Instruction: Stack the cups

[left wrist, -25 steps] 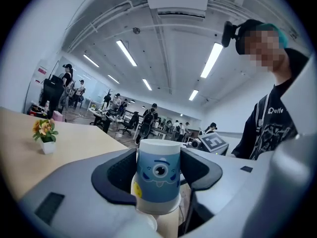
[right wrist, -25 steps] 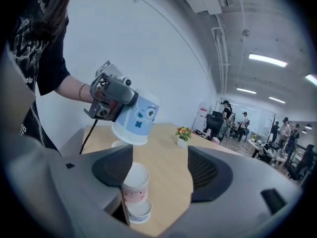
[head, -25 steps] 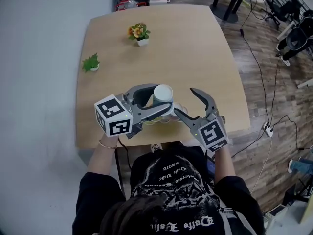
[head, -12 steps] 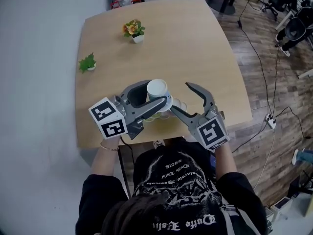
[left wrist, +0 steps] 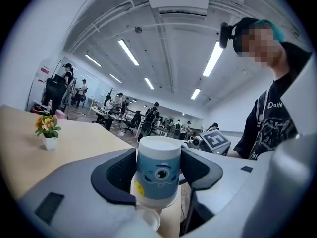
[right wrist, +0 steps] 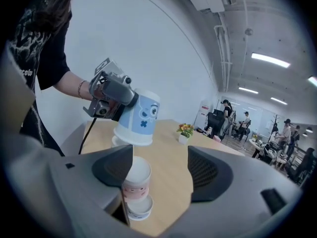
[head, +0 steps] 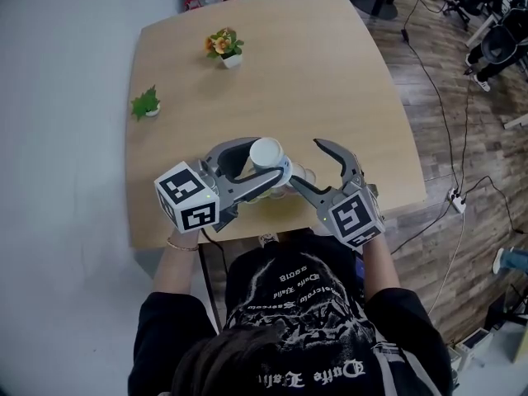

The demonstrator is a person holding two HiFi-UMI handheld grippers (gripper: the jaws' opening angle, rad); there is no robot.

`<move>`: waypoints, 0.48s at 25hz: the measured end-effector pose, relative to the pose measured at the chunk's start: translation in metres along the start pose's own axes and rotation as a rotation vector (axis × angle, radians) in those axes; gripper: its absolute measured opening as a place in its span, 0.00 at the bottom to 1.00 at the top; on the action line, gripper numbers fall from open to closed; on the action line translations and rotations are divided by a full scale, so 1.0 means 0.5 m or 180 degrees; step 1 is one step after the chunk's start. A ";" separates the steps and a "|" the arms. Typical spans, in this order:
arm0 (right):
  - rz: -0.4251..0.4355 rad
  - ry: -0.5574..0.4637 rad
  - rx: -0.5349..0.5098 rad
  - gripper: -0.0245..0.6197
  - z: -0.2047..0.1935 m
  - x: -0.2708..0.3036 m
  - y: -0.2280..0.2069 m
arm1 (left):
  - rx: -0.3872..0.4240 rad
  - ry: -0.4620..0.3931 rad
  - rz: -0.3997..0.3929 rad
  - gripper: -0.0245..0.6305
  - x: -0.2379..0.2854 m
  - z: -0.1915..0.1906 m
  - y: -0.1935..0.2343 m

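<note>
At the near edge of the table [head: 330,81], both forearms reach forward from the body, and the two tools angle inward toward each other. The left gripper [head: 268,157] lies nearly level, pointing across toward the right one. The right gripper [right wrist: 161,175] tips slightly downward. Each hand is mostly covered by its marker cube in the head view, apart from a braceleted left wrist. There, the left tool's lower jaw also covers most of the cups beneath it.

The left gripper's jaws are closed about halfway, their pads pressing both sides of an upside-down blue cup [left wrist: 157,171] with a one-eyed face print. A pale cup rim [left wrist: 148,221] shows just below it; whether the two touch cannot be told. The right gripper's jaws stand wide apart and grip nothing. A pink cup [right wrist: 134,185], also inverted, stands between them on a wider rim, close against the left-hand pad. Beyond both tools, well apart, sit an orange-flowered plant [head: 223,46] and a small green plant [head: 146,104].
</note>
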State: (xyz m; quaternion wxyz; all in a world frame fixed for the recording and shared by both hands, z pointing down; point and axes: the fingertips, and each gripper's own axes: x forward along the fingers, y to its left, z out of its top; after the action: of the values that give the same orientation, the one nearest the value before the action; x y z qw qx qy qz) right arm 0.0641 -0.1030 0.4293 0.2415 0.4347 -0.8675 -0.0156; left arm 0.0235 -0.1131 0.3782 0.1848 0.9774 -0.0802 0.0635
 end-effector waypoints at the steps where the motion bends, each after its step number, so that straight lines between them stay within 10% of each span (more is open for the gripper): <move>1: 0.0048 0.0050 -0.0009 0.58 -0.006 0.002 0.004 | 0.0048 0.0046 0.0007 0.47 0.003 -0.005 0.000; 12: -0.0138 0.0107 0.0238 0.58 -0.035 -0.045 -0.063 | 0.0380 0.0326 0.0073 0.47 0.018 -0.031 -0.007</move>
State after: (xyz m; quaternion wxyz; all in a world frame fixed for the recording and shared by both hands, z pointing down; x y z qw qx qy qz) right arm 0.1066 -0.1022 0.4280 0.2393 0.4622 -0.8536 0.0189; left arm 0.0316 -0.1054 0.3929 0.1294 0.9812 -0.0779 0.1202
